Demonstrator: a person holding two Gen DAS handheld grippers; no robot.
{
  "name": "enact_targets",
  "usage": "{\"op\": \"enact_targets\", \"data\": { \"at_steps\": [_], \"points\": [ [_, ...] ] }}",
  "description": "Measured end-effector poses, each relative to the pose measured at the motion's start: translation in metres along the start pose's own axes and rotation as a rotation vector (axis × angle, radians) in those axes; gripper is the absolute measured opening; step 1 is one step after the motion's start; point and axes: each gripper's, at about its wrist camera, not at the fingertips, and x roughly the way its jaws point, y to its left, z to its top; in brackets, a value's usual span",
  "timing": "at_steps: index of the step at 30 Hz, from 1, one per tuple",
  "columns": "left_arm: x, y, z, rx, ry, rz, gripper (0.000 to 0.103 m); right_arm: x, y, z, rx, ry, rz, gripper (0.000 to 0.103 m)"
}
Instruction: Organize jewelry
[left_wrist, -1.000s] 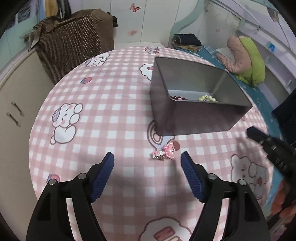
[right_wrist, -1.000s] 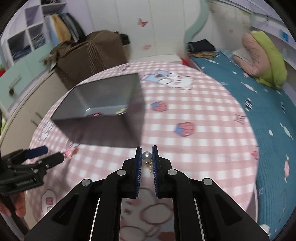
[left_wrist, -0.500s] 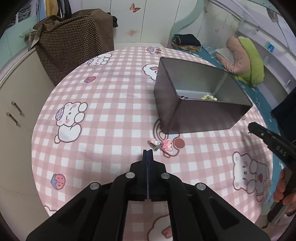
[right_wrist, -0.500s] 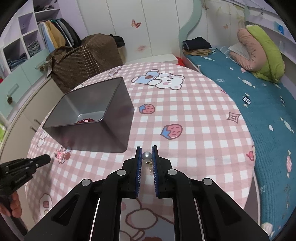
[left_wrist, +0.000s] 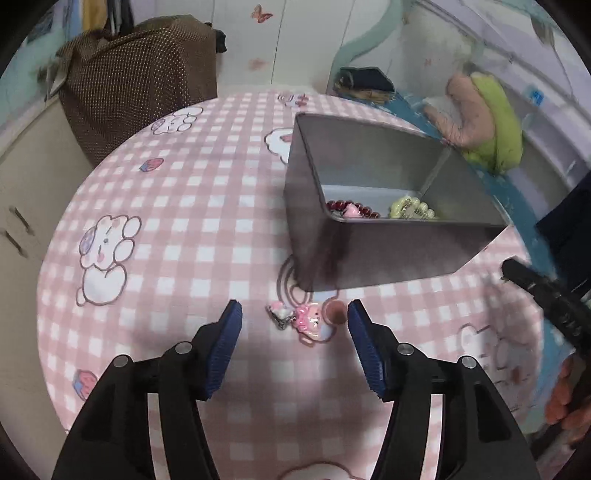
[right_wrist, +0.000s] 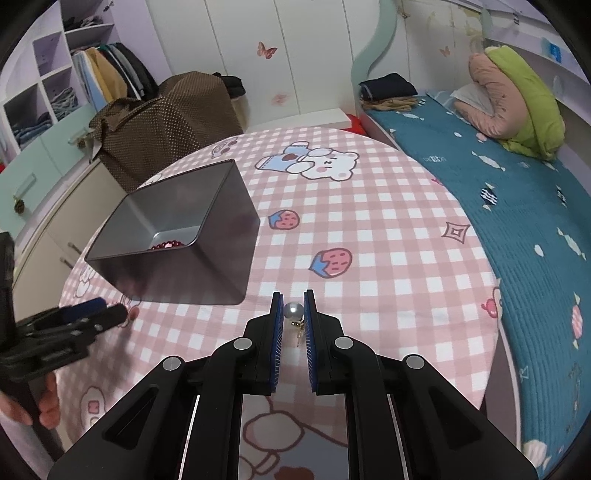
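A grey metal box (left_wrist: 388, 236) stands on the pink checked tablecloth and holds dark red beads (left_wrist: 351, 211) and pale green beads (left_wrist: 412, 208). It also shows in the right wrist view (right_wrist: 177, 236). A pink cartoon charm with a small clip (left_wrist: 306, 319) lies on the cloth just in front of the box. My left gripper (left_wrist: 294, 325) is open, its jaws on either side of the charm. My right gripper (right_wrist: 293, 312) is shut on a pearl earring (right_wrist: 293, 310) above the cloth, to the right of the box.
The round table's edge (right_wrist: 495, 314) curves close on the right, with a teal bed (right_wrist: 517, 192) beyond it. A brown dotted bag (left_wrist: 140, 74) and cabinets stand behind the table. My right gripper's tip (left_wrist: 539, 291) shows at the right of the left wrist view.
My left gripper was open, shut half a second ago, and is open again now, closer around the charm. My right gripper has risen and pulled back, still holding the pearl earring.
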Motion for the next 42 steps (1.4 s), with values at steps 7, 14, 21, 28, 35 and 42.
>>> {"op": "enact_targets", "data": {
  "at_steps": [7, 14, 21, 28, 35, 42],
  "points": [
    [0.001, 0.0, -0.001, 0.032, 0.006, 0.063, 0.027, -0.001, -0.001, 0.001, -0.008, -0.004, 0.006, 0.012],
    [-0.008, 0.003, -0.005, 0.017, -0.002, 0.068, 0.023, -0.007, 0.003, -0.001, -0.021, -0.016, 0.014, 0.012],
    [-0.02, 0.001, -0.006, -0.003, -0.009, 0.067, 0.006, -0.018, 0.007, 0.004, -0.038, -0.044, 0.021, 0.012],
    [-0.026, 0.008, -0.008, -0.03, -0.026, 0.057, 0.012, -0.026, 0.008, 0.006, -0.049, -0.058, 0.024, 0.012],
    [-0.015, 0.017, -0.012, -0.039, 0.002, 0.079, 0.053, -0.022, 0.004, 0.005, -0.035, -0.046, 0.021, 0.012],
    [-0.014, -0.001, -0.014, 0.046, -0.019, 0.007, 0.021, -0.014, 0.005, 0.004, -0.037, -0.027, 0.024, 0.012]
  ]
}}
